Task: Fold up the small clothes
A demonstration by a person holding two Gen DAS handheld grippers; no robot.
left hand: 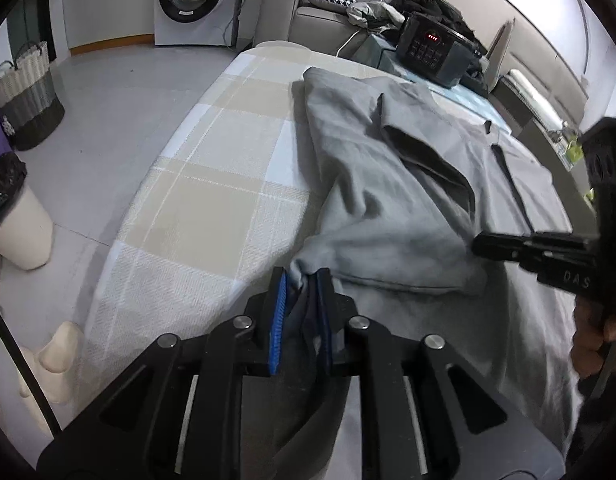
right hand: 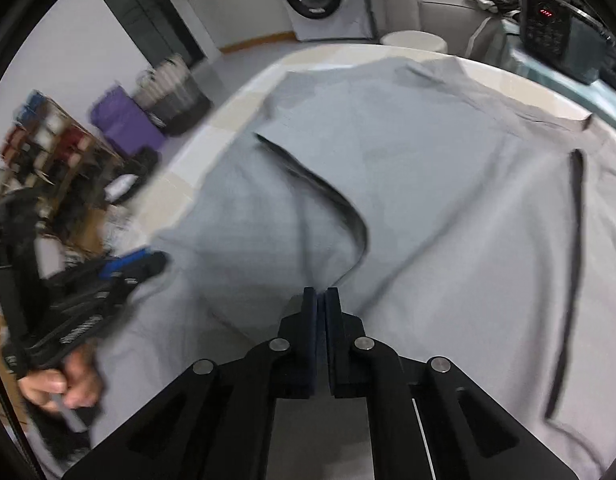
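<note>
Left wrist view: bed point(left hand: 196, 184) with checked beige cover fills the frame middle, grey garment point(left hand: 388, 200) spread across its right half. Washing machine point(left hand: 192, 0) upper left, woven basket point(left hand: 26, 96) at left edge, black keypad box point(left hand: 432, 48) top centre-right. Left tool point(left hand: 302, 280) bottom centre, blue pads pinching a bunched corner of the garment. Right tool point(left hand: 492, 244) enters from the right edge. Right wrist view: garment covers most of the frame; right tool point(right hand: 321, 294) bottom centre, pressed together on a pulled-up fold of cloth.
</note>
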